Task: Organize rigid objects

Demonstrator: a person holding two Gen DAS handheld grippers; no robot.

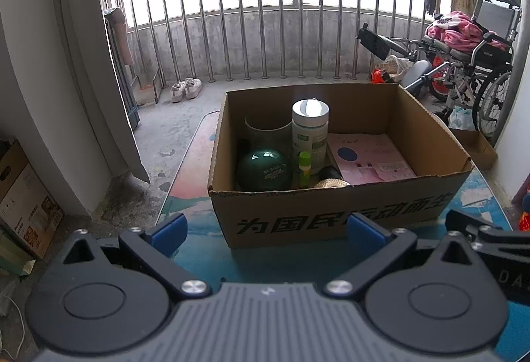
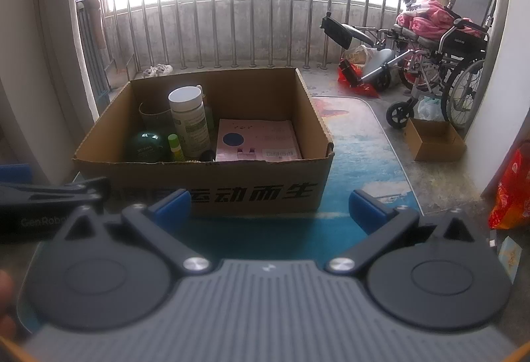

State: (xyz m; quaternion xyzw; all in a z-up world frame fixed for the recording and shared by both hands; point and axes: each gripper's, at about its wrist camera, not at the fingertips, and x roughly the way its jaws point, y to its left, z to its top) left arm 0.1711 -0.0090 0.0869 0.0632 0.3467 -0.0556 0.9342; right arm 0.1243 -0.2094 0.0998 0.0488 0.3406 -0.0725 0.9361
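Cardboard box (image 1: pixel 331 216) at 12 o'clock on the surface (image 2: pixel 361 160), holding white-capped bottle (image 1: pixel 309 133), green ball (image 1: pixel 264 169), small green tube (image 1: pixel 304 169), pink flat package (image 1: pixel 369 158). Left tongs (image 1: pixel 266 231) and right tongs (image 2: pixel 270 204) both spread, empty. Nothing loose outside; looks nearly done.

Open cardboard box (image 1: pixel 331 216) holds upright white bottle (image 1: pixel 309 133), green ball (image 1: pixel 264 170), pink booklet (image 1: pixel 367 158)
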